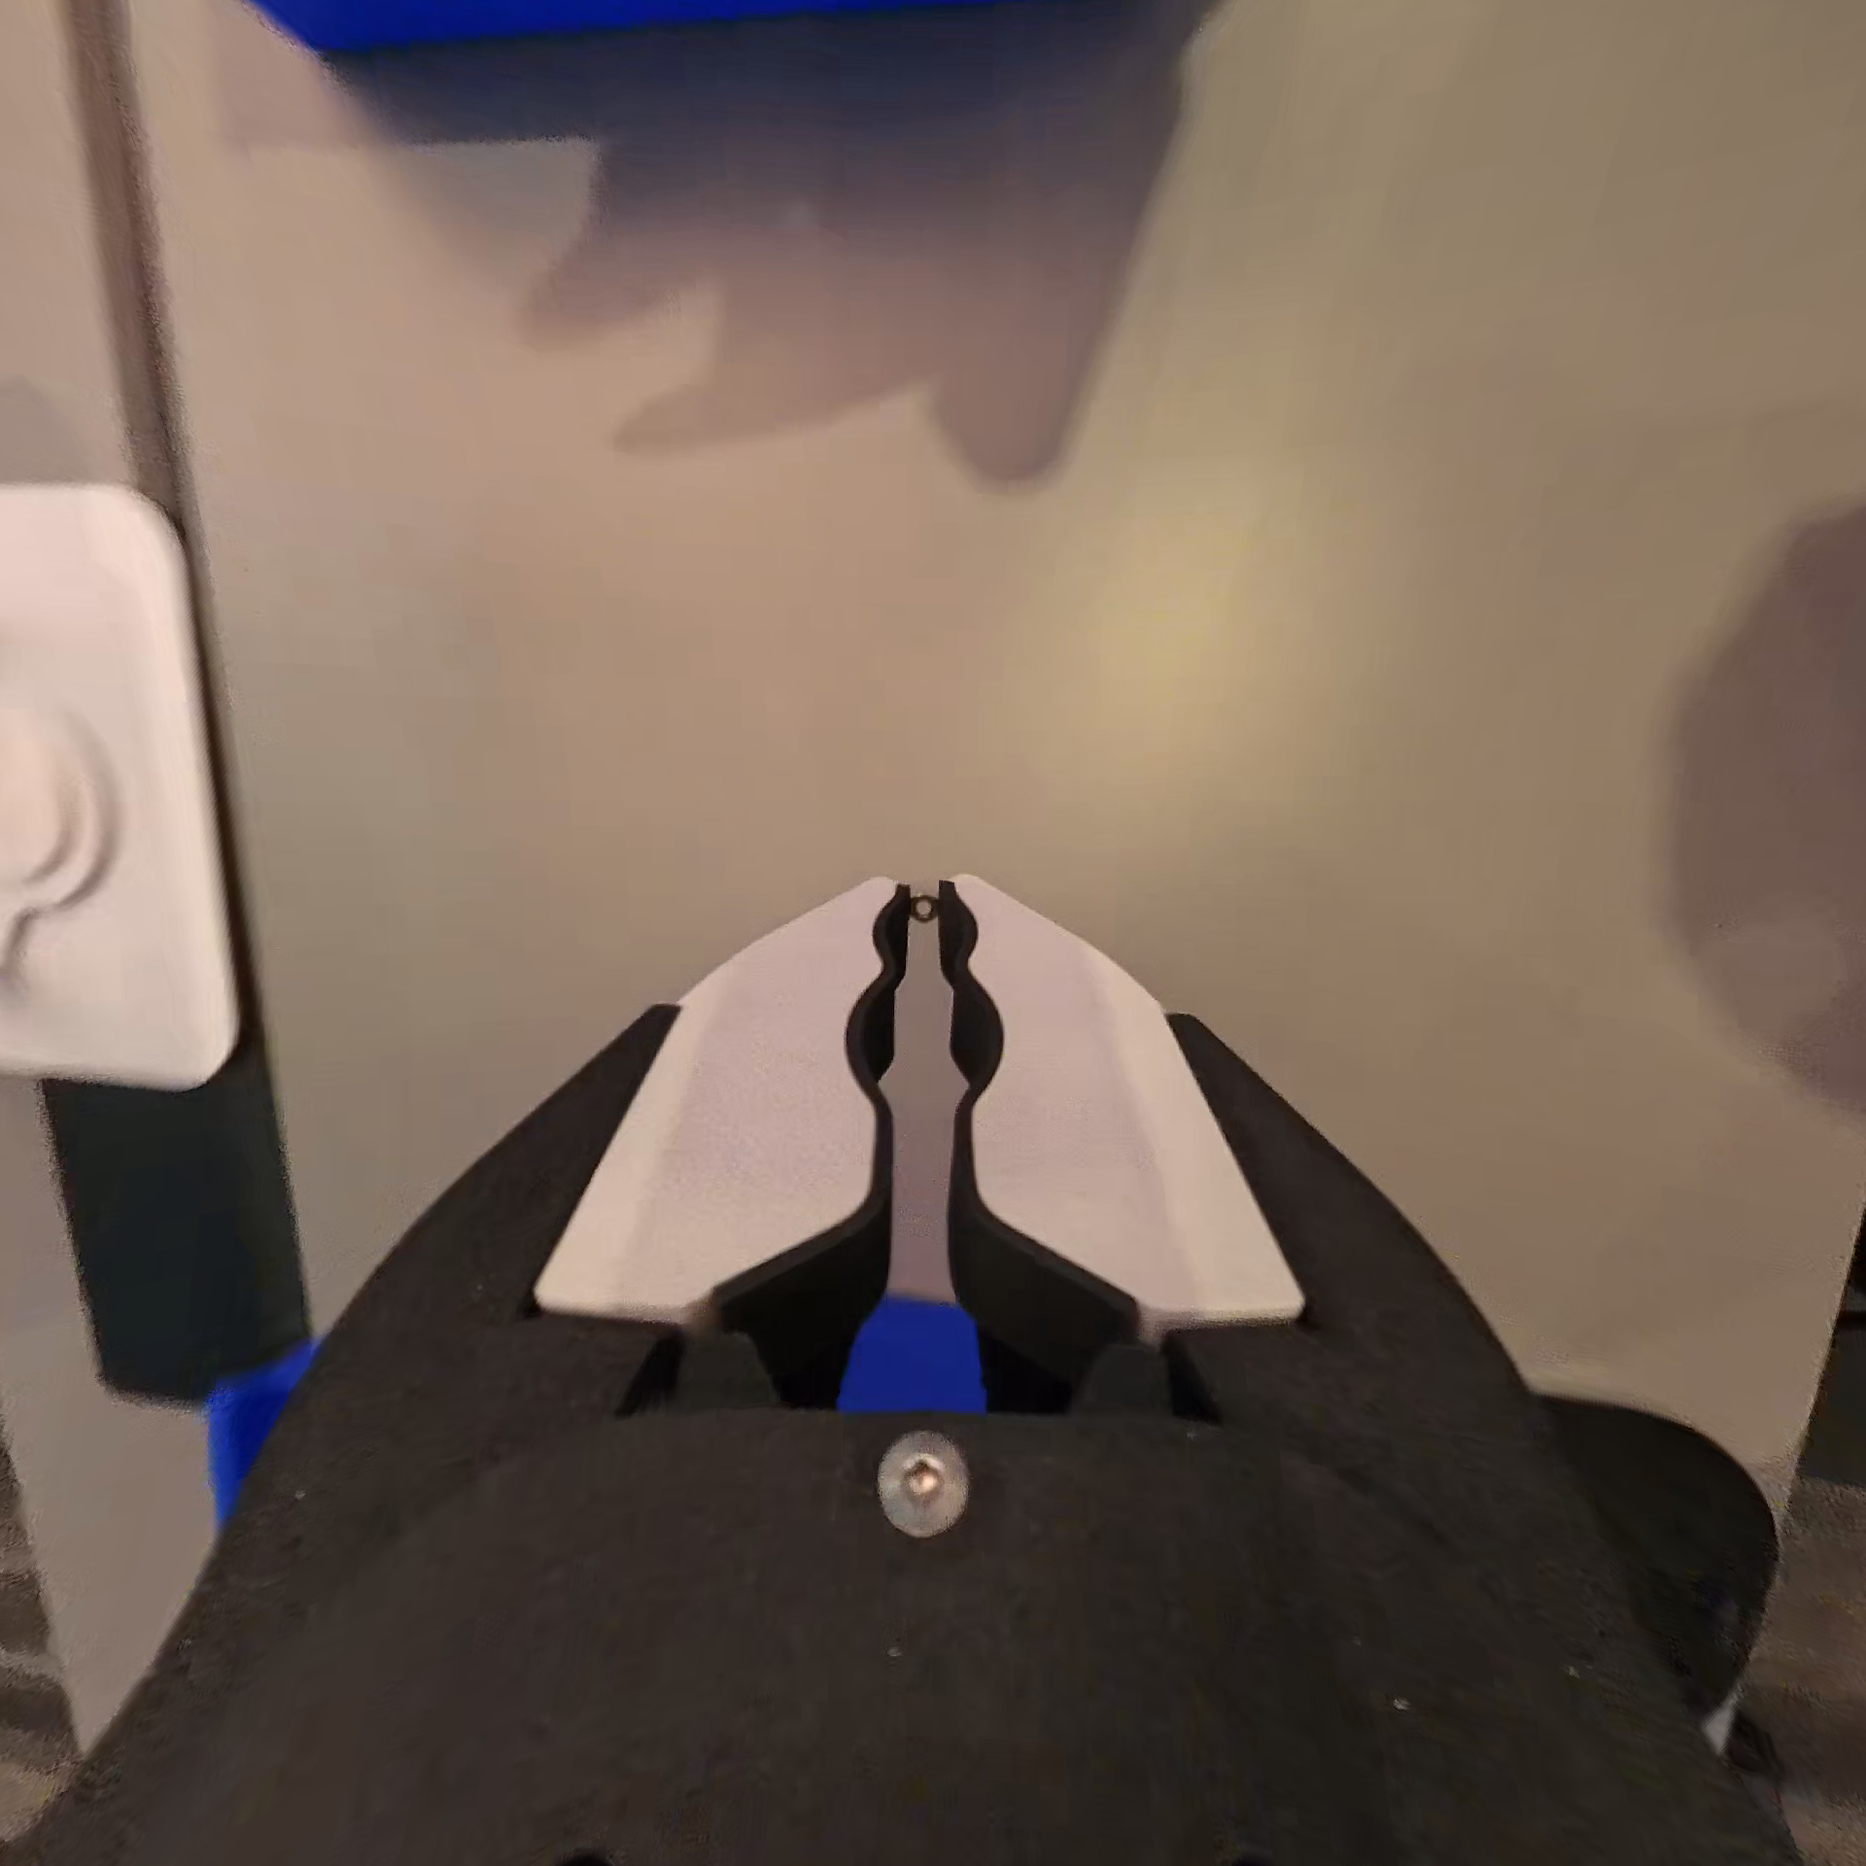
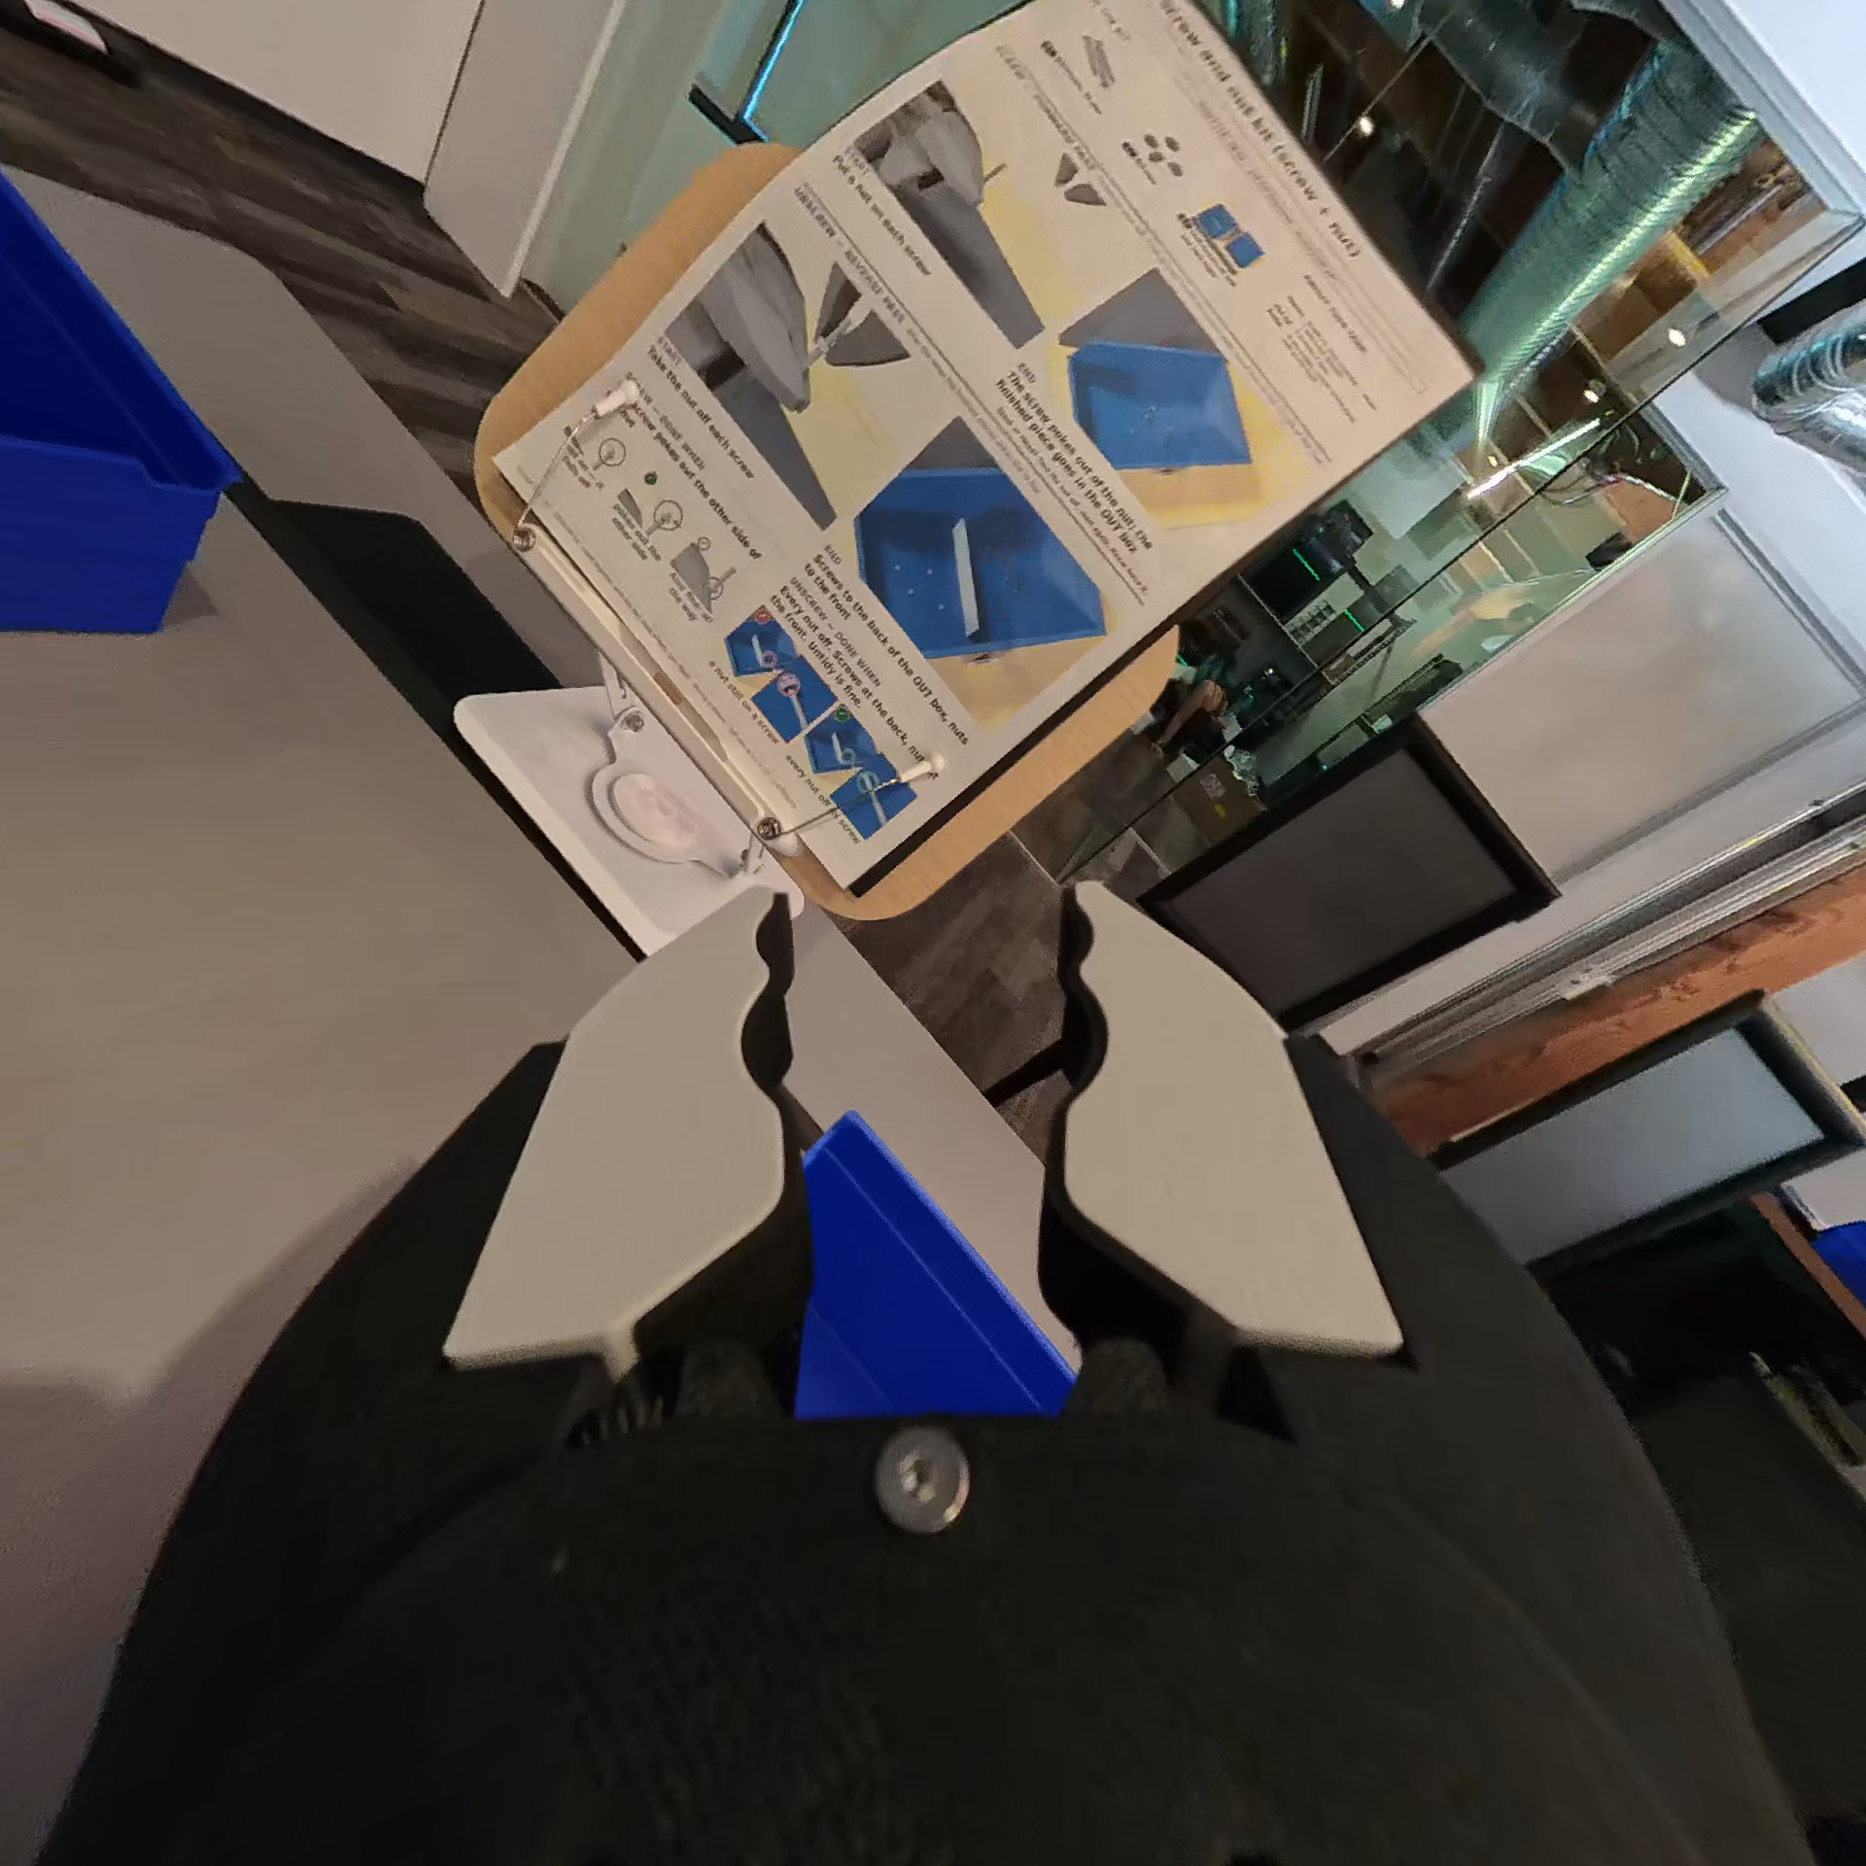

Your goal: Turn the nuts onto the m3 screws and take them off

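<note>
We see a tiny dark nut pinched at the very tip of the left tongs, its hole facing the camera, held above the grey tabletop. The right tongs gape wide and carry nothing, aimed at the instruction sheet at twelve o'clock. No screw shows in either view. We judge the right tongs must fetch one to meet the nut.

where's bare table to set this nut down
The grey table ahead of the left gripper, holding the nut, is bare up to the blue bin. It is crowded at the left edge by the white stand base.
</note>
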`<state>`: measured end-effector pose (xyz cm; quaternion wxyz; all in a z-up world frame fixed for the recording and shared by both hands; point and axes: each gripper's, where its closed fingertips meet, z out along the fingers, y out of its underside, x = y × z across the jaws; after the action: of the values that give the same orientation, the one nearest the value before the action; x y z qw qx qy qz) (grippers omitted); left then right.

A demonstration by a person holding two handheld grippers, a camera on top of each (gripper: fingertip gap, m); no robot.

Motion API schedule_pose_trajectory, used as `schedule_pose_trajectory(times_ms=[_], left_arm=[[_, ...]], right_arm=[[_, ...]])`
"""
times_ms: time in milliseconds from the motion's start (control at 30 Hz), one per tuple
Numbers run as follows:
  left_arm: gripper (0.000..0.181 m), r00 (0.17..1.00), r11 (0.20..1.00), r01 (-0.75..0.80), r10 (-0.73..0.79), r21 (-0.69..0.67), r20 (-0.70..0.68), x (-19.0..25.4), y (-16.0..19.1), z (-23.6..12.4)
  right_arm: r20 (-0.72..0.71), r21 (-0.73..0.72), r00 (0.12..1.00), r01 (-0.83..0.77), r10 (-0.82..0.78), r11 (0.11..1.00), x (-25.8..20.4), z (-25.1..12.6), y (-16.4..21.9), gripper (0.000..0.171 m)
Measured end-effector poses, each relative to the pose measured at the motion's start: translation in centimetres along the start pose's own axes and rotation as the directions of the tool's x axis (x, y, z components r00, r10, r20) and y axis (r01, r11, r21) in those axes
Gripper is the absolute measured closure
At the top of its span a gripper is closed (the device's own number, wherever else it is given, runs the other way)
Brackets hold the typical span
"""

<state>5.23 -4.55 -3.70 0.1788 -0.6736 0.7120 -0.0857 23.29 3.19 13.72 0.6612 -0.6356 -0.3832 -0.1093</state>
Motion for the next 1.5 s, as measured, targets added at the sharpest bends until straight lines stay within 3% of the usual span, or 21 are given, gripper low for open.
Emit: schedule_pose_trajectory(times_ms=[200,433,633,767,867,967,1067,1233,1367,1500], left_arm=[[0.176,0.995,0.987,-0.058,0.044,-0.151,-0.091,-0.1,-1.4,10.1],[0.176,0.991,0.977,-0.066,0.042,-0.2,-0.123,-0.8,-1.3,13.1],[0.176,0.987,0.974,-0.079,0.047,-0.211,-0.153,-0.5,-1.2,13.9],[0.162,0.985,0.983,-0.052,0.022,-0.177,-0.17,-0.5,-1.6,13.6],[0.162,0.991,0.995,0.0,-0.013,-0.098,-0.131,-1.7,-2.6,10.5],[0.166,0.998,0.998,0.068,-0.068,-0.001,-0.015,-4.4,-2.4,4.4],[0.164,0.973,0.982,0.186,-0.186,0.008,0.135,-8.1,1.6,-1.9],[0.166,0.828,0.862,0.505,-0.465,-0.055,0.313,-12.6,13.5,-8.0],[0.165,0.677,0.674,0.726,-0.668,-0.135,0.308,-13.2,22.2,-7.3],[0.166,0.627,0.584,0.779,-0.702,-0.229,0.338,-14.1,28.0,-4.5]], right_arm=[[0.002,0.054,0.997,-0.072,0.072,0.996,1.6,-1.7,-0.4,0.12],[0.022,0.034,0.996,-0.085,0.085,0.996,1.8,-1.5,0.3,0.12],[0.032,0.009,0.992,-0.12,0.12,0.993,2.0,-1.2,1.0,0.121],[0.022,0.01,0.992,-0.123,0.122,0.992,2.3,-1.4,1.1,0.121],[0.012,0.022,0.991,-0.131,0.131,0.991,2.7,-1.7,1.0,0.121],[-0.001,0.032,0.991,-0.135,0.136,0.99,3.1,-2.1,0.9,0.121],[0.0,0.042,0.991,-0.136,0.136,0.99,3.0,-2.1,0.6,0.121],[0.014,0.03,0.994,-0.108,0.108,0.994,1.7,-1.2,0.3,0.121],[0.001,-0.036,0.998,-0.057,0.057,0.998,0.8,0.2,1.2,0.121],[0.008,-0.087,0.999,-0.034,0.035,0.996,0.1,1.5,2.3,0.121]])
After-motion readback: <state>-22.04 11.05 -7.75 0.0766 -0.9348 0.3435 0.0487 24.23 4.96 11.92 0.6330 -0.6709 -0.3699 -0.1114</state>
